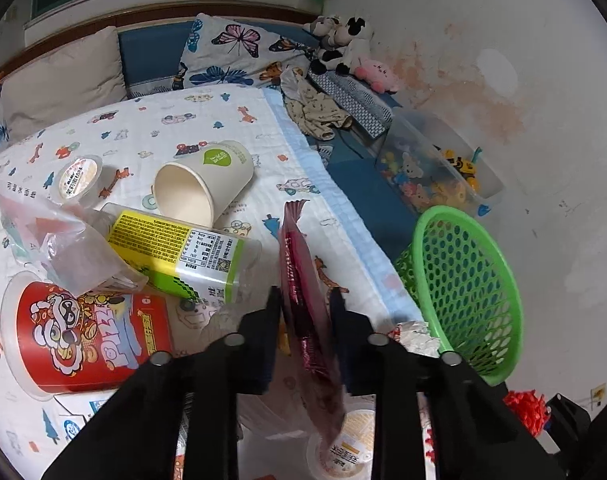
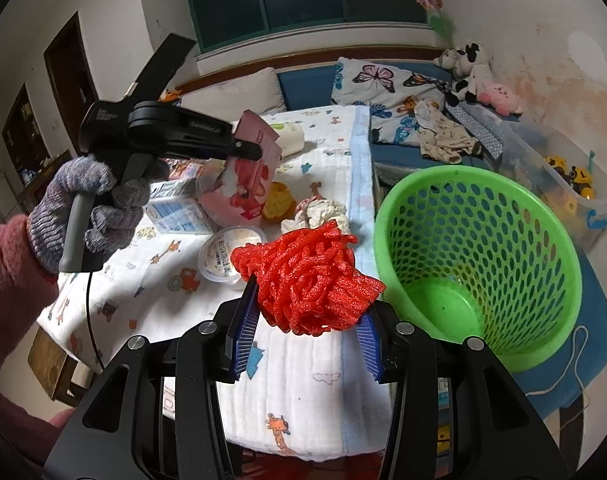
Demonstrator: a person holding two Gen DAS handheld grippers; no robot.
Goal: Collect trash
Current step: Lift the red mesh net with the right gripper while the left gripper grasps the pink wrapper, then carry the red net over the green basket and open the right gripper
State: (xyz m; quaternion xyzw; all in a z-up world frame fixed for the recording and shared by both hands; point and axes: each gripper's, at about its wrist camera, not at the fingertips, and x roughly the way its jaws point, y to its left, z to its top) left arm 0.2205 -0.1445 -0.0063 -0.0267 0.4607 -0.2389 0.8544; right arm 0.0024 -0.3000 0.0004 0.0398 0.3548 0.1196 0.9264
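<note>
My left gripper (image 1: 305, 300) is shut on a pink-red snack wrapper (image 1: 303, 280), held above the table; it also shows in the right wrist view (image 2: 249, 172) with the wrapper (image 2: 251, 176). My right gripper (image 2: 307, 320) is shut on a red foam fruit net (image 2: 307, 276), just left of the green mesh basket (image 2: 543, 240), which also shows in the left wrist view (image 1: 499, 280). On the table lie a paper cup (image 1: 203, 184), a clear bottle with a yellow label (image 1: 183, 252), a red pizza-snack tub (image 1: 87, 336), a clear plastic bag (image 1: 63, 240) and a pudding cup (image 1: 79, 178).
The table has a white cartoon-print cloth (image 2: 303, 380). A crumpled tissue (image 2: 319, 210), a yellow item (image 2: 279, 200), a pudding cup (image 2: 227, 254) and a blue-white carton (image 2: 175, 212) lie on it. A clear toy bin (image 2: 563, 184) stands behind the basket.
</note>
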